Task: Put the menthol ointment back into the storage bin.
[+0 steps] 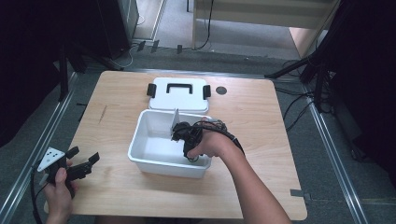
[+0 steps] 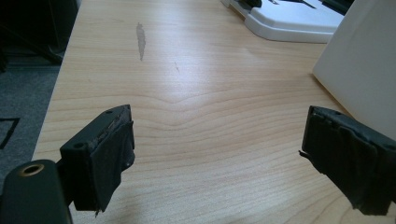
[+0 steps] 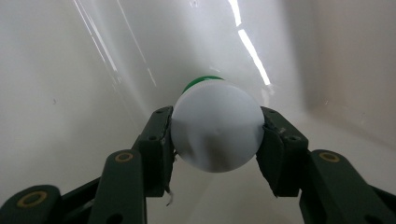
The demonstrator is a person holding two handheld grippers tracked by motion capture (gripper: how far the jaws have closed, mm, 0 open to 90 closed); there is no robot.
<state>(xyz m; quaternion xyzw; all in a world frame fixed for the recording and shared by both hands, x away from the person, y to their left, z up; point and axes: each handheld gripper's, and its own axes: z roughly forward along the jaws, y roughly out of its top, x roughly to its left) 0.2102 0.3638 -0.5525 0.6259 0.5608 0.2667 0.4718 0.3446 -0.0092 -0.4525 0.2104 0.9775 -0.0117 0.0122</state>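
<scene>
A white plastic bin [image 1: 136, 142] stands open in the middle of the wooden table. My right gripper [image 1: 190, 156] reaches down into its near right corner. In the right gripper view, my right gripper [image 3: 215, 135] is shut on a round white object [image 3: 215, 123] with a green band [image 3: 201, 80] behind it, held between both pads just above the bin's white inner wall [image 3: 70, 70]. My left gripper [image 1: 86, 152] rests low near the table's front left corner. In the left gripper view, the left gripper [image 2: 217, 130] is open over bare wood, with nothing between its fingers.
The bin's white lid [image 1: 180, 95], with black handle and clips, lies flat just behind the bin; the lid [image 2: 294, 18] and the bin's outer wall [image 2: 359, 70] sit ahead and right of the left gripper. A thin white panel [image 1: 175, 122] stands upright inside the bin. A dark round spot [image 1: 221, 90] marks the table.
</scene>
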